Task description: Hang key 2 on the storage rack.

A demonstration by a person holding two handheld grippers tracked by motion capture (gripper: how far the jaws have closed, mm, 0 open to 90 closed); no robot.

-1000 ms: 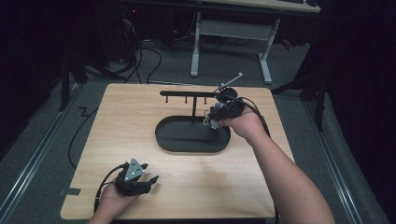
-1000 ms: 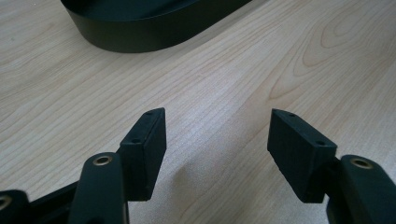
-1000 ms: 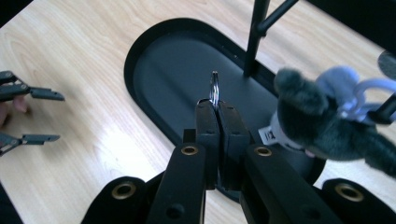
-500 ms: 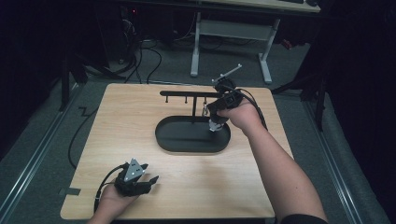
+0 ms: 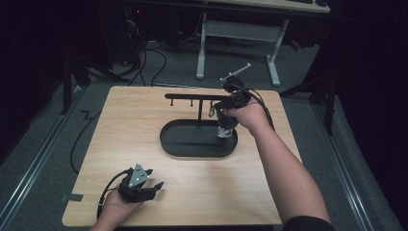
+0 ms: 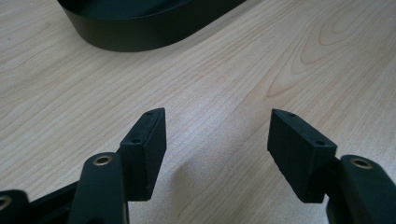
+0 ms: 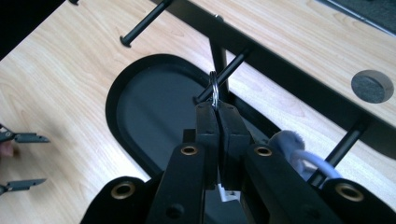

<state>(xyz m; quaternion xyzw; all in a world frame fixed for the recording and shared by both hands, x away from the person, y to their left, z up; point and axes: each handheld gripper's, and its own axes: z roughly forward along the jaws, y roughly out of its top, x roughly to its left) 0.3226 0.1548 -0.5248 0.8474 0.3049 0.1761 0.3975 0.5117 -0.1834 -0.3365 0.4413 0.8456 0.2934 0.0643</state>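
A black oval tray (image 5: pixel 192 144) carries a post with a horizontal bar (image 5: pixel 192 97) that has short pegs. My right gripper (image 5: pixel 219 115) hovers over the tray's right end, shut on a small metal key ring (image 7: pixel 214 89). The ring overlaps one peg (image 7: pixel 231 67) near its tip; I cannot tell whether it is threaded on. A white tag (image 5: pixel 223 132) dangles below the gripper, and a white fluffy piece (image 7: pixel 285 140) shows beside the right gripper (image 7: pixel 217 112). My left gripper (image 5: pixel 144 185) rests open on the wood near the front left. Bare tabletop lies between the tips of the left gripper (image 6: pixel 217 135).
The tray wall (image 6: pixel 140 37) lies ahead of the left gripper. Another peg (image 7: pixel 140 25) juts from the bar further left. A grey round plug (image 7: pixel 372 86) sits in the tabletop behind the bar. A desk frame (image 5: pixel 240 33) and cables lie on the floor beyond the table.
My right gripper has shifted slightly away and up toward the bar, keeping hold of the ring. The left gripper has stayed still.
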